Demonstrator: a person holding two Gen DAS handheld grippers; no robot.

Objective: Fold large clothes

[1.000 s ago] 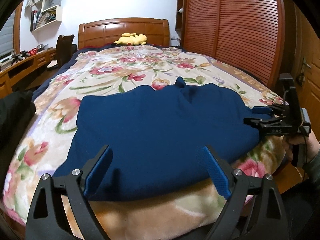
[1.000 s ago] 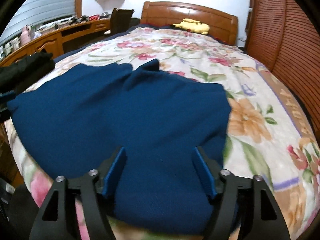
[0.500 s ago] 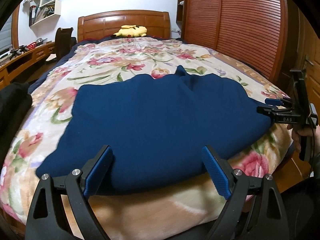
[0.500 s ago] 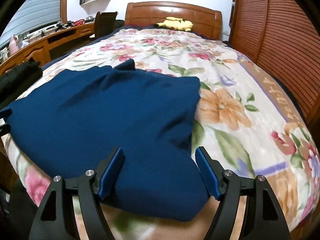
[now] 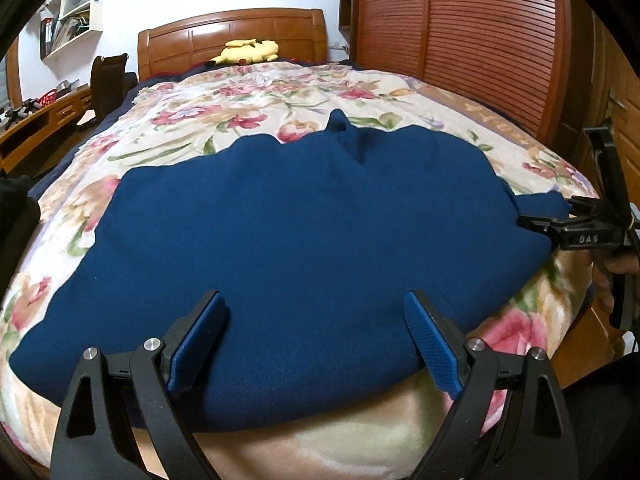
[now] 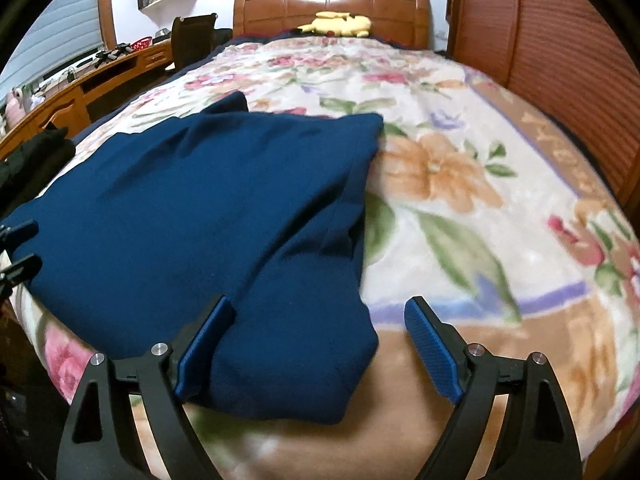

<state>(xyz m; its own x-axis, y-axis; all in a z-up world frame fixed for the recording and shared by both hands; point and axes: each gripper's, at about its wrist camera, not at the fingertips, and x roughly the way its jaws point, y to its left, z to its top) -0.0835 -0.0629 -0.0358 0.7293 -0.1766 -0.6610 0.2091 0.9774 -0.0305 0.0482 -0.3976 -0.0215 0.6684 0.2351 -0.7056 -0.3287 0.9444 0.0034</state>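
Note:
A navy blue garment [image 5: 300, 216] lies spread flat across the foot of a bed with a floral blanket [image 5: 240, 120]. My left gripper [image 5: 316, 308] is open just above the garment's near hem, its blue pads wide apart and not pressing the cloth. My right gripper [image 6: 320, 312] sits at the garment's [image 6: 208, 208] near right corner with its jaws opening. That corner lies between the pads, and the right pad is clear of it. In the left wrist view the right gripper [image 5: 548, 212] is at the cloth's right edge. The left gripper [image 6: 30, 246] shows at the right wrist view's left edge.
A yellow plush toy [image 5: 246, 51] rests by the wooden headboard [image 5: 232, 36]. A slatted wooden wardrobe [image 5: 460, 32] runs along the bed's right side. A desk [image 6: 80, 88] and dark chair [image 6: 196, 36] stand on the left. Black clothing [image 6: 36, 156] lies at the bed's left edge. A hand [image 5: 616, 276] holds the right gripper.
My left gripper came lower and closer to the garment's near hem. My right gripper slid toward the garment's right corner and its jaws spread wider.

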